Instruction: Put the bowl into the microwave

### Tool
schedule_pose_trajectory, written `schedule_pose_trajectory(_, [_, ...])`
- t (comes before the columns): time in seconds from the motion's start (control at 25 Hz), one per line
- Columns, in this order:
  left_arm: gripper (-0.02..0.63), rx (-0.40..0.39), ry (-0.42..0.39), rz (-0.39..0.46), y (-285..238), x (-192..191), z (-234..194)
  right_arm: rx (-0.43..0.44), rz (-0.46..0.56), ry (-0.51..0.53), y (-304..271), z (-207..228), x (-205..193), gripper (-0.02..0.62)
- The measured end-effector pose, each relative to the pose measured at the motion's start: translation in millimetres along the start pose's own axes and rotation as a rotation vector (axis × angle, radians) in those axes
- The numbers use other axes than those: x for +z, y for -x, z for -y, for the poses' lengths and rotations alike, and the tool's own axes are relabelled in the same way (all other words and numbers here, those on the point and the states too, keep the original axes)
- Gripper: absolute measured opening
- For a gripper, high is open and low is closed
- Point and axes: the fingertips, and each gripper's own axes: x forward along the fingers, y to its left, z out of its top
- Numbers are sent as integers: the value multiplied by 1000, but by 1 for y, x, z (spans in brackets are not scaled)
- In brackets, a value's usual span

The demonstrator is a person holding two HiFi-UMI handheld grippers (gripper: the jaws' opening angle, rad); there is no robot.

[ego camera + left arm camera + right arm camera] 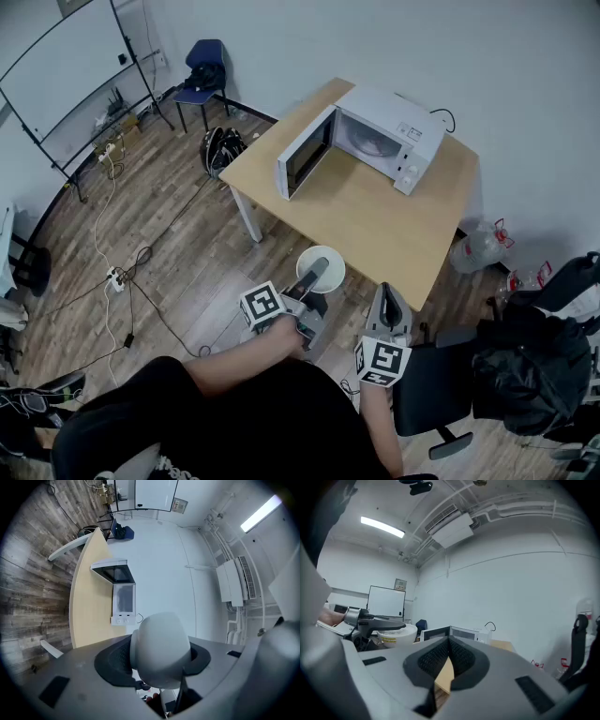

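A white bowl (321, 268) hangs in the air just off the near edge of the wooden table (375, 220), with my left gripper (315, 275) shut on its rim. In the left gripper view the bowl (159, 646) fills the space between the jaws. The white microwave (377, 141) stands at the table's far side with its door (305, 152) swung open to the left. My right gripper (389, 302) is to the right of the bowl, near the table's corner, shut and holding nothing. In the right gripper view the bowl (396, 634) and the microwave (461, 633) lie ahead.
A black office chair with a dark bag (530, 361) stands close on my right. Water bottles (480, 247) lie by the table's right side. On the floor to the left are a backpack (222, 147), cables (122, 277), a blue chair (204, 70) and a whiteboard (66, 56).
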Motion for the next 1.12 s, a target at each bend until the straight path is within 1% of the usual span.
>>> schedule_pose_trajectory(0.12, [219,-3,20,22,1,-7,-3,31,14,12,4,2,-2,60])
schedule_pose_trajectory(0.24, [219,-35,28,41,-2,-12,0,50,23,47,7,1,-6,60])
schedule_pose_trajectory(0.32, [219,-21,-24,38,0,-13,2,50,25,79,8,-1,-11,60])
schedule_pose_trajectory(0.4, [219,10,-80,27,3,-13,4,61,18,81,9,-4,-16,60])
schedule_pose_trajectory(0.44, [219,9,-74,28,3,-12,5,67,16,75,10,-5,-18,58])
schedule_pose_trajectory(0.52, [219,-28,-33,37,-2,-9,11,72,20,60,10,-4,-22,60])
schedule_pose_trajectory(0.6, [219,-59,-16,35,-11,-6,14,67,27,32,7,-1,-24,60])
schedule_pose_trajectory(0.76, [219,-73,7,11,-37,-2,5,51,2,-42,-9,17,-33,60])
schedule_pose_trajectory(0.92, [219,-58,25,-16,-70,5,-9,25,-81,-16,-40,32,-49,60])
schedule_pose_trajectory(1.12, [219,-54,50,-15,-114,26,-20,29,-113,15,-87,44,-46,60])
